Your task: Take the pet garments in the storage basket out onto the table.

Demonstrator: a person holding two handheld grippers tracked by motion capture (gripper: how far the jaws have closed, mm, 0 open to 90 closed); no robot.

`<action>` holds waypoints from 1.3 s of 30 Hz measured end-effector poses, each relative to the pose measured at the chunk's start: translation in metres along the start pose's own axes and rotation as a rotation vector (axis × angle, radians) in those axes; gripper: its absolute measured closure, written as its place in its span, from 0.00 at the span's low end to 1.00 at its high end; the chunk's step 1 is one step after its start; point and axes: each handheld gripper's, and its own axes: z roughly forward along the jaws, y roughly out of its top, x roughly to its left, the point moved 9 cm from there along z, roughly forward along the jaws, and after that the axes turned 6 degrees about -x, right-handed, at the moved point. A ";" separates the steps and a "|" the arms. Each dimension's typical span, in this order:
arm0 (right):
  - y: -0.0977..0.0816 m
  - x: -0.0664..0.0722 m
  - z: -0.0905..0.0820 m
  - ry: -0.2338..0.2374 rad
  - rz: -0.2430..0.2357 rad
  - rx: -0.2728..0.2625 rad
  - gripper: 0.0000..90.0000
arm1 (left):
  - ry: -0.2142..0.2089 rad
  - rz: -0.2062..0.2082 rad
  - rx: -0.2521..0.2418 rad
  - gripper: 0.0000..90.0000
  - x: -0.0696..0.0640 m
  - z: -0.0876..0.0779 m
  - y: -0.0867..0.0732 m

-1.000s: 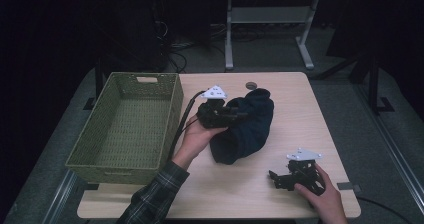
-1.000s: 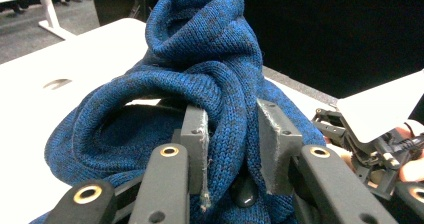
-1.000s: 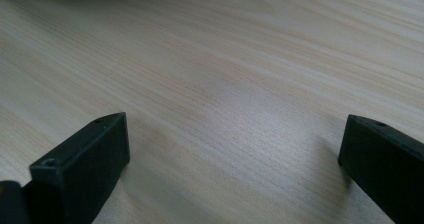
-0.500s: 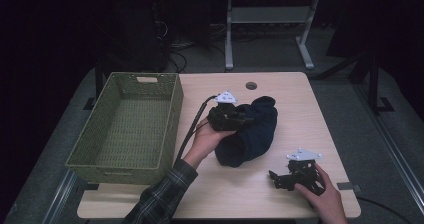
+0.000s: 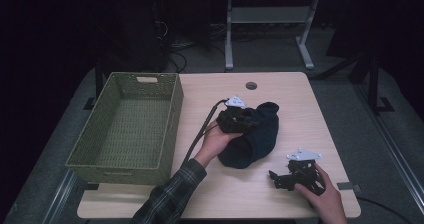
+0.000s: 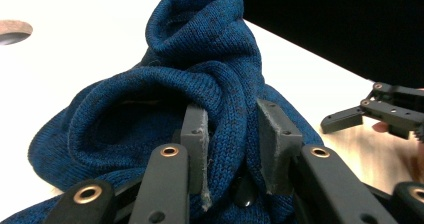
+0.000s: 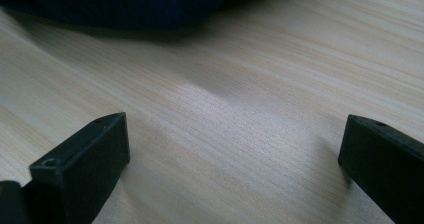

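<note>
Altogether, one blue knitted garment (image 5: 252,136), one green woven basket (image 5: 127,126) and two grippers are sitting on the bench (image 5: 300,99).

The left gripper (image 5: 245,120) is lying on the garment's upper left part, and in the left gripper view its fingers (image 6: 195,134) are pinching a thick fold of the blue knit between them, holding the garment (image 6: 200,84). The right gripper (image 5: 280,179) is resting near the bench's front right corner, well apart from the garment; in the right gripper view its fingers (image 7: 85,159) are standing wide with only bare wood between them.

The garment is lying bunched near the middle of the bench, its long axis running diagonally from the front edge's side up toward the far right, with the rounded upper end pointing at the far right corner.

The basket is occupying the left side, its long sides running parallel to the bench's left edge and its near corner slightly overhanging the front edge. Between the basket's right wall and the garment, a strip of bare wood is staying open, crossed by the left forearm (image 5: 175,194) and cable. Open wood is also stretching along the far edge around the round cable hole (image 5: 251,85) and along the right edge.
</note>
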 end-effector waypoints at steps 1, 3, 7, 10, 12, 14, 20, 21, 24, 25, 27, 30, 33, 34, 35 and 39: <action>0.000 0.000 0.000 0.001 0.002 0.001 0.00 | -0.003 -0.006 0.005 0.76 0.000 0.002 -0.002; 0.000 0.000 0.000 0.000 -0.004 -0.001 0.00 | -0.003 -0.006 0.018 0.76 0.001 0.007 -0.006; 0.000 0.000 0.000 0.000 0.003 0.002 0.00 | 0.002 -0.008 0.041 0.75 0.002 0.014 -0.012; 0.000 0.000 0.000 0.000 0.005 0.000 0.00 | 0.004 -0.007 0.055 0.75 0.003 0.018 -0.016; 0.000 0.000 0.000 -0.001 0.005 0.003 0.00 | 0.009 -0.008 0.067 0.75 0.003 0.022 -0.020; 0.000 0.000 0.000 0.001 0.004 0.002 0.00 | 0.016 -0.007 0.077 0.75 0.005 0.025 -0.023; 0.000 0.000 0.000 -0.001 0.003 0.004 0.00 | 0.029 0.010 0.127 0.74 0.006 0.035 -0.035; 0.000 0.000 0.000 0.000 0.003 0.001 0.00 | 0.031 0.009 0.134 0.74 0.006 0.037 -0.037; -0.001 0.001 0.000 0.001 0.009 0.004 0.00 | 0.035 0.023 0.149 0.72 0.006 0.039 -0.039; 0.000 0.001 0.000 0.001 0.009 0.004 0.00 | 0.036 0.028 0.154 0.72 0.006 0.039 -0.039; 0.000 0.001 0.000 0.001 0.009 0.004 0.00 | 0.044 0.036 0.154 0.68 0.006 0.039 -0.038; 0.000 0.001 0.000 0.001 0.007 0.003 0.00 | 0.047 0.042 0.155 0.58 0.006 0.040 -0.038; 0.000 0.001 0.000 0.000 0.007 0.003 0.00 | 0.047 0.035 0.151 0.44 0.006 0.040 -0.038; 0.000 0.001 0.000 0.001 0.007 0.003 0.00 | 0.051 0.037 0.152 0.39 0.006 0.040 -0.038; 0.000 0.001 0.000 0.000 0.007 0.003 0.00 | 0.052 0.039 0.152 0.36 0.006 0.040 -0.038; 0.000 0.000 0.000 0.000 0.002 0.001 0.00 | 0.052 0.040 0.142 0.20 0.004 0.041 -0.035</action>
